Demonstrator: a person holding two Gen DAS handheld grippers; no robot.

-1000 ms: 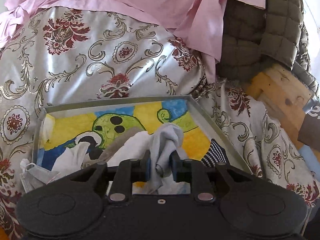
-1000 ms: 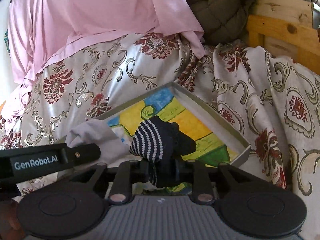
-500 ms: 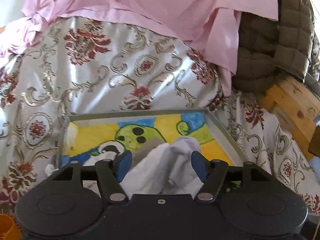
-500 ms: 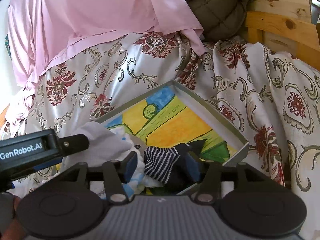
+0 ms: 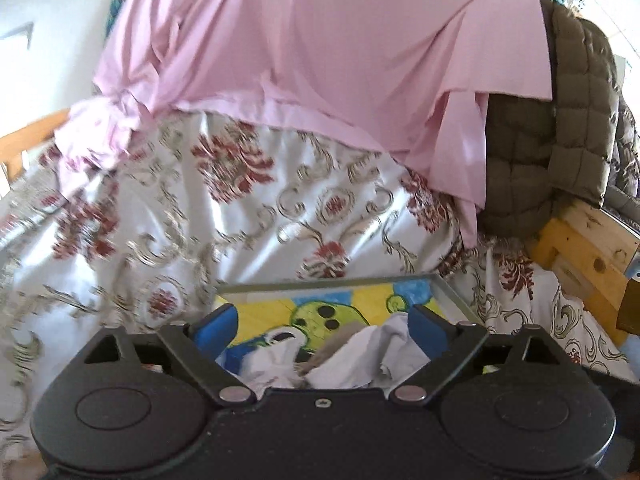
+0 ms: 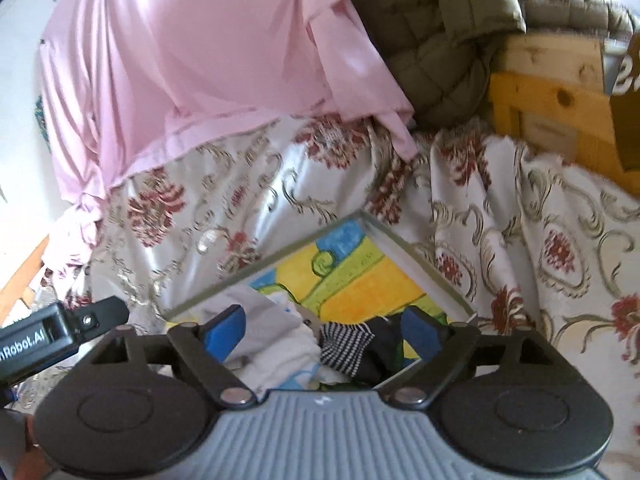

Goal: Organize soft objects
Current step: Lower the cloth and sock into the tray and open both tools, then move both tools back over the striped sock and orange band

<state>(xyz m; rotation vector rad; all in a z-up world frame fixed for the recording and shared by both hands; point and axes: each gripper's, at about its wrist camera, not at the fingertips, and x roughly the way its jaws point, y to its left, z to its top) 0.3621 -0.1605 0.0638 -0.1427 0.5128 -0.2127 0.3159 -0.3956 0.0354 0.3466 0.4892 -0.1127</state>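
Both grippers, left point(image 5: 322, 326) and right point(image 6: 322, 326), fingers opening, empty, above shallow grey tray point(image 6: 424, 270) with painted floor. Black-and-white striped sock point(image 6: 346, 346) heaped near tray's edge; may slide out.

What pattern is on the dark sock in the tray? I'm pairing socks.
Thin navy-and-white stripes on the sock, seen best from the right wrist.
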